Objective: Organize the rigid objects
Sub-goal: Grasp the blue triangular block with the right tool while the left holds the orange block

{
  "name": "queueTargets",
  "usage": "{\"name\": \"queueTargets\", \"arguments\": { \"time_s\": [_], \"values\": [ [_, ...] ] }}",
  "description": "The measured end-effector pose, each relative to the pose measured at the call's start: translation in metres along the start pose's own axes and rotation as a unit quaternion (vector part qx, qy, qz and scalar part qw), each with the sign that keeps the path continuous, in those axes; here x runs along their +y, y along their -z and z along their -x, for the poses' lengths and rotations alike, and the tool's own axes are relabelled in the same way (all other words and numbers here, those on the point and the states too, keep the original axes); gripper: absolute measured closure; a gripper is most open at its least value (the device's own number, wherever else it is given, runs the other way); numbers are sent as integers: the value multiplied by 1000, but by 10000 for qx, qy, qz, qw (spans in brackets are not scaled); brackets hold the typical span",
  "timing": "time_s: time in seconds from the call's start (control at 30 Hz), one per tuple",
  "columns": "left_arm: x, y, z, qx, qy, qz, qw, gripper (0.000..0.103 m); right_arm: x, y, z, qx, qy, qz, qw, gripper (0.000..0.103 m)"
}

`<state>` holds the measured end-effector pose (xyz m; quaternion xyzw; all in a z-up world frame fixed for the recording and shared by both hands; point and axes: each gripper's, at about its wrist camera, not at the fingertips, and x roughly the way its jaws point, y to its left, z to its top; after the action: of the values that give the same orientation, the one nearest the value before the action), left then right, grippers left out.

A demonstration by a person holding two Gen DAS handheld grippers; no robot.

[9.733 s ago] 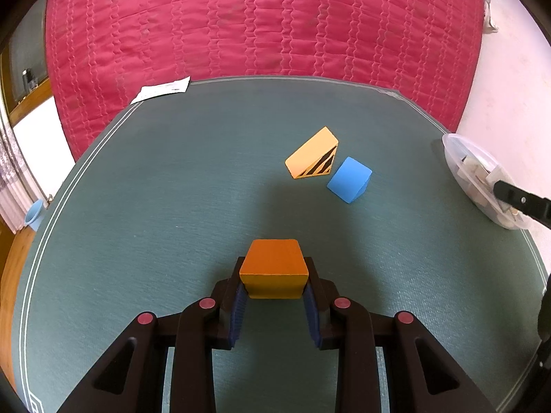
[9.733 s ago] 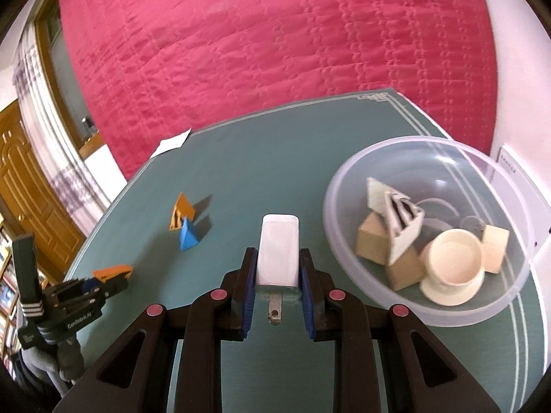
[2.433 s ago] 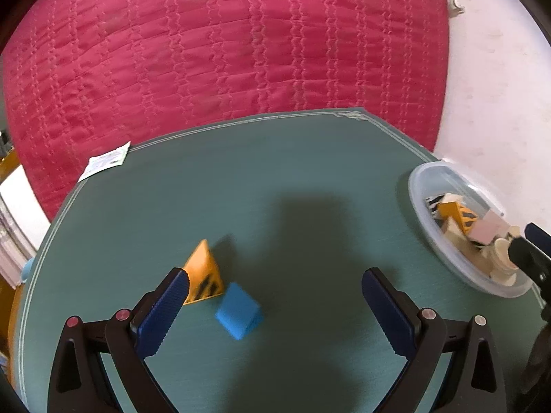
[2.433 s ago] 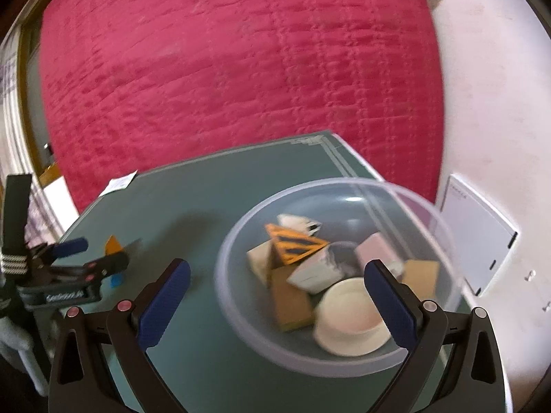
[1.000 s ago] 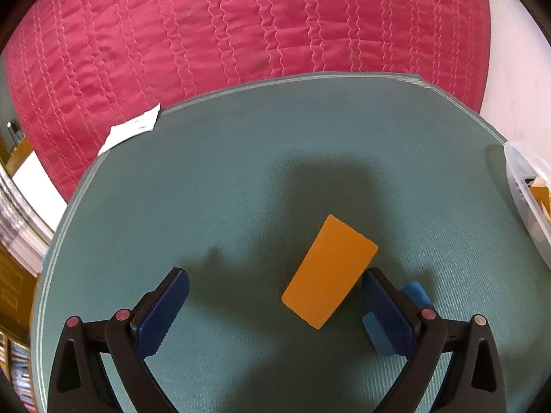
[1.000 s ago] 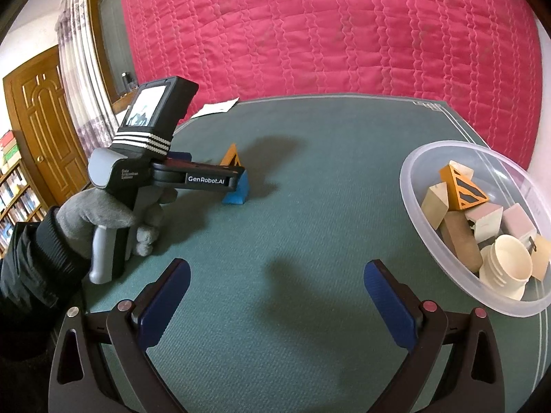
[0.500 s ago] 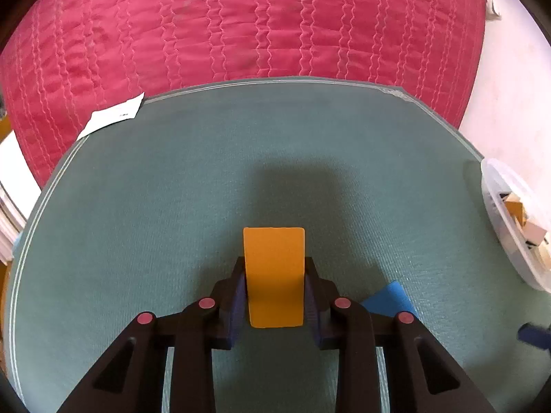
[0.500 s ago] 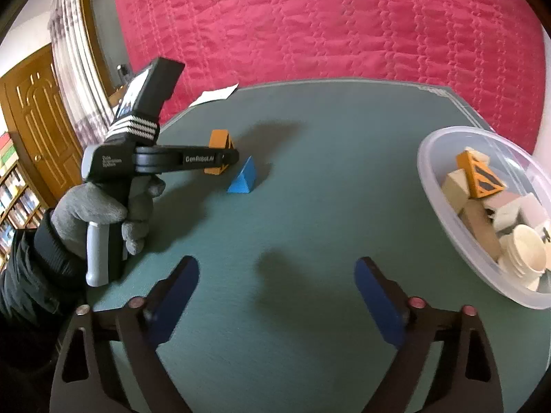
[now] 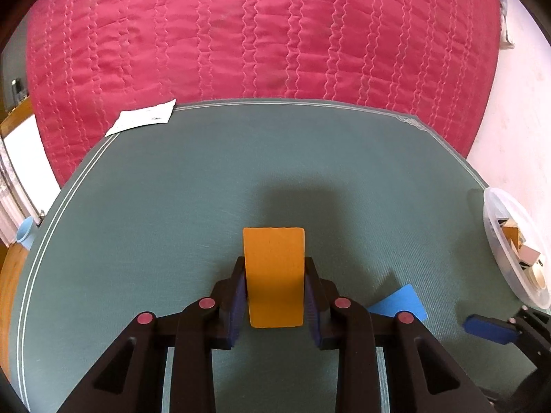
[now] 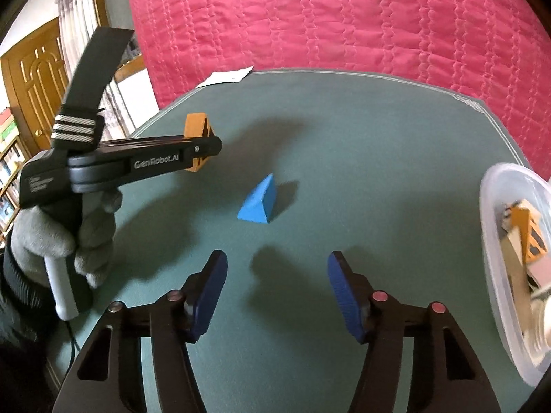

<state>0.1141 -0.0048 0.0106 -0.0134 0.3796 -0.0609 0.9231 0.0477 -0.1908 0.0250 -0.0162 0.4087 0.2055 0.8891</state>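
Fingers (image 9: 237,296) of left gripper (image 9: 274,294) clamped tight on orange block (image 9: 273,277), lifted clear of green mat (image 9: 172,189)
Right gripper (image 10: 275,292) half-open, just been closing, nothing between; best centred over blue wedge (image 10: 258,203) before squeezing, then off to clear bowl (image 10: 496,275)

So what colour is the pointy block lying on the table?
Blue: the wedge shows best in the right wrist view.

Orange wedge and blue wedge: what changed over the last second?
The left gripper closed on the orange wedge and lifted it off the mat, away from the blue wedge. The right gripper, empty, swung toward the blue wedge, its jaws closing partway. The blue wedge and the bowl with its pieces stayed put.
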Motion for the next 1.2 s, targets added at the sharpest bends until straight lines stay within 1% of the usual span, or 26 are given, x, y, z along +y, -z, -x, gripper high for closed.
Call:
{"name": "queueTargets", "arguments": {
  "time_s": [0.07, 0.2, 0.4, 0.53, 0.6, 0.73, 0.87, 0.97, 1.07, 1.2],
  "values": [
    [2, 0, 1, -6, 3, 25, 10000, 71, 2, -4, -7, 34, 99, 121, 9999, 42],
    [6, 0, 3, -33, 7, 67, 10000, 71, 1, -12, -16, 143, 160, 141, 9997, 43],
    [11, -1, 4, -56, -9, 168, 9998, 71, 18, -20, -22, 124, -13, 229, 9997, 43],
    [13, 0, 4, -40, -5, 210, 9998, 71, 32, -23, -33, 192, 153, 514, 9984, 43],
    [14, 0, 4, -38, 4, 226, 9997, 71, 31, -24, -36, 241, 139, 514, 9983, 43],
    [15, 0, 4, -39, 14, 235, 9997, 71, 23, -30, -34, 199, 217, 475, 9984, 43],
    [15, 0, 4, -34, 9, 217, 9998, 71, 9, -39, -34, 167, -44, 161, 9997, 43],
    [15, 0, 4, -29, -2, 223, 9997, 71, 6, -50, -40, 166, -363, 148, 9991, 43],
    [18, 0, 4, -38, 4, 266, 9996, 71, 8, -56, -46, 180, -498, 327, 9981, 43],
    [21, -1, 3, -25, -6, 320, 9995, 71, 19, -64, -56, 258, -575, 766, 9951, 43]
  ]
}}
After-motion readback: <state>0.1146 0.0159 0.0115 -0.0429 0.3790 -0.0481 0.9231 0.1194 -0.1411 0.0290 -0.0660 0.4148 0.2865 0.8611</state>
